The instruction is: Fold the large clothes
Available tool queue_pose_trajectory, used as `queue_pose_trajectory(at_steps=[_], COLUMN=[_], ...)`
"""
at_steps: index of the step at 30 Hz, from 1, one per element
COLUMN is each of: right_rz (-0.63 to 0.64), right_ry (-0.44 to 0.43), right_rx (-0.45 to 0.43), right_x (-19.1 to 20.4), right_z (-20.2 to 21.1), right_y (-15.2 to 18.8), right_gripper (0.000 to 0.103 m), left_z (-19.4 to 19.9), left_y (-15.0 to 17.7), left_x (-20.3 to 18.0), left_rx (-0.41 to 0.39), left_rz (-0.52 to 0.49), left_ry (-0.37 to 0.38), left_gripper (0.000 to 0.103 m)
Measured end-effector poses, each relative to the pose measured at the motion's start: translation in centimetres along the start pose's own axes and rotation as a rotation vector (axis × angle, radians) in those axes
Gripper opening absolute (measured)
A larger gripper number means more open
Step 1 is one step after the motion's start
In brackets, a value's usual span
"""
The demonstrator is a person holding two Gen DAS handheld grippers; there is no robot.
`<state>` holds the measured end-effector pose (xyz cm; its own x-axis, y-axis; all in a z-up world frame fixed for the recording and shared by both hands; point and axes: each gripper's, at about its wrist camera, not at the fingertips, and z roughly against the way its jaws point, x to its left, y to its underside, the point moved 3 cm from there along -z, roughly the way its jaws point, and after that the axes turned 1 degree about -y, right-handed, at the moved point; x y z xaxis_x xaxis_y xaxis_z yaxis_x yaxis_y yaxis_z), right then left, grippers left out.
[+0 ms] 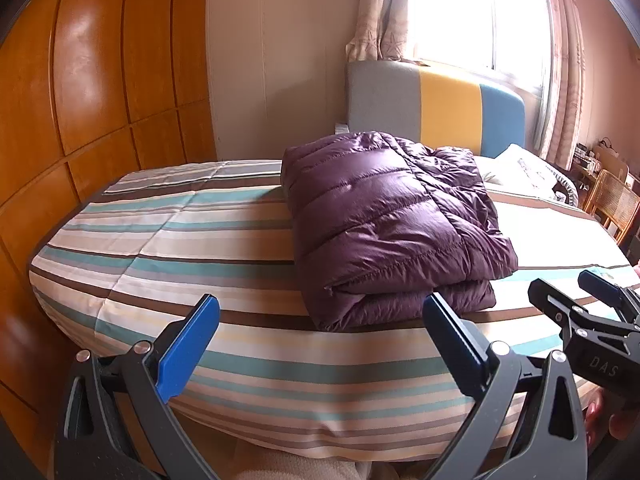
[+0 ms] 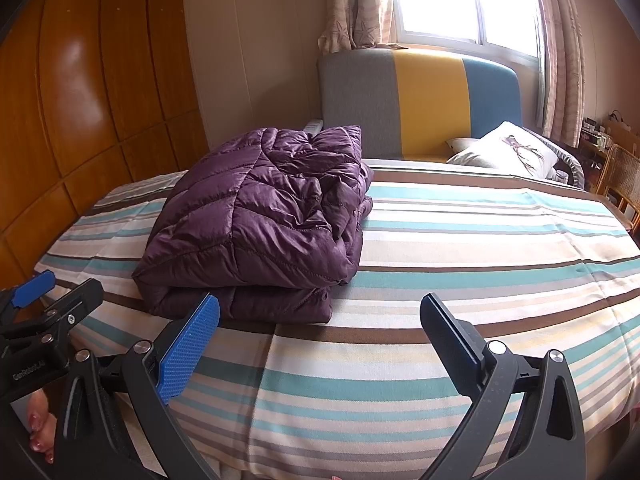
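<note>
Jacket [image 1: 392, 224] status: folded into a compact, layered rectangle, purple and quilted, lying flat on the striped bedspread [image 1: 168, 240] of the bed. It sits in the half of the bed nearer the wooden wardrobe [image 1: 80, 100], with its folded edge facing the foot of the bed and its far end close to the grey, yellow and blue headboard [image 2: 420, 96]. A white pillow [image 2: 504, 152] lies at the head of the bed, well apart from the jacket — on the window side.

Left hand-held gripper [image 1: 320, 332]: released, blue-padded fingers spread wide, holding nothing, positioned over the foot edge of the bed just short of the jacket's near fold.

Right hand-held gripper [image 2: 320, 332]: likewise released and empty — fingers wide apart, above the bare bedspread beside the jacket's near corner. Neither gripper touches the fabric. Both devices sit side by side, each visible at the edge of the other's wrist view.
</note>
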<state>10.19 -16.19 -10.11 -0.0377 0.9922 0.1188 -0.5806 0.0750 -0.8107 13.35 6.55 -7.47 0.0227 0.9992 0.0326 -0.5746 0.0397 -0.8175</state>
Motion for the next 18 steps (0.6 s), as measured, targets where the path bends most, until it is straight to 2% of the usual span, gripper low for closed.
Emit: queue_pose_trajectory(at_steps=[12, 18], right_rz=[-0.011, -0.017], right_ry=[-0.001, 0.003], right_rx=[0.015, 0.019], right_x=[-0.2, -0.6], right_z=[-0.5, -0.9], right_y=[0.1, 0.0], right_gripper=[0.100, 0.100], left_z=[-0.6, -1.6], left_y=[0.1, 0.2], left_x=[-0.4, -0.2], left_rx=[0.043, 0.089], left_rz=[0.002, 0.025], left_ry=[0.026, 0.033], left_gripper=[0.101, 0.101])
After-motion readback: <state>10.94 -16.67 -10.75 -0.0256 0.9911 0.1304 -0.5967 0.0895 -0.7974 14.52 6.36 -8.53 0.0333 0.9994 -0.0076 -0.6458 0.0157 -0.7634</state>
